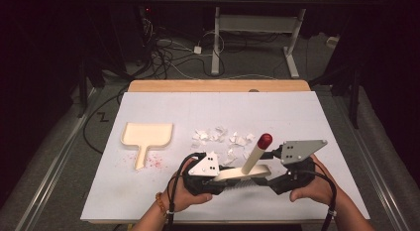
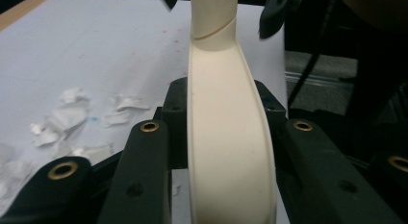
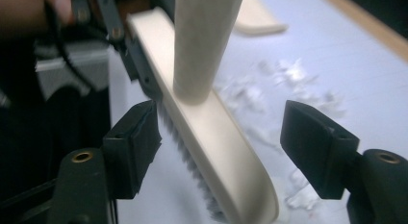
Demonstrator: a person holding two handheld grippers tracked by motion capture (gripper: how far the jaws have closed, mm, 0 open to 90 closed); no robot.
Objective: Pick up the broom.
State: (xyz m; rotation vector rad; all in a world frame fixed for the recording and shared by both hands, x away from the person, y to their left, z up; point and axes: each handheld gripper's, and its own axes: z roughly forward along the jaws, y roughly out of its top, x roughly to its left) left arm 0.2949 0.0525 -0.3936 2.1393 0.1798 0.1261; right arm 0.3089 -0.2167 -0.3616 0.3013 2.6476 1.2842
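Note:
A cream hand brush (image 1: 250,172) with grey bristles lies level near the table's front edge. Its round handle (image 1: 253,159) slants up to a red tip (image 1: 264,140). My left gripper (image 1: 229,183) is shut on the brush body, and in the left gripper view the brush (image 2: 231,152) runs away between the pressed jaws of that gripper (image 2: 221,96). My right gripper (image 1: 271,179) stands open around the brush's other end. In the right gripper view the brush (image 3: 216,137) passes between the spread jaws of this gripper (image 3: 223,132), and neither pad touches it.
A cream dustpan (image 1: 146,137) lies at the left of the white sheet (image 1: 124,191), with red specks (image 1: 156,161) beside its handle. Several torn white paper scraps (image 1: 223,137) are scattered just behind the brush. Cables and desk legs stand on the floor beyond the table.

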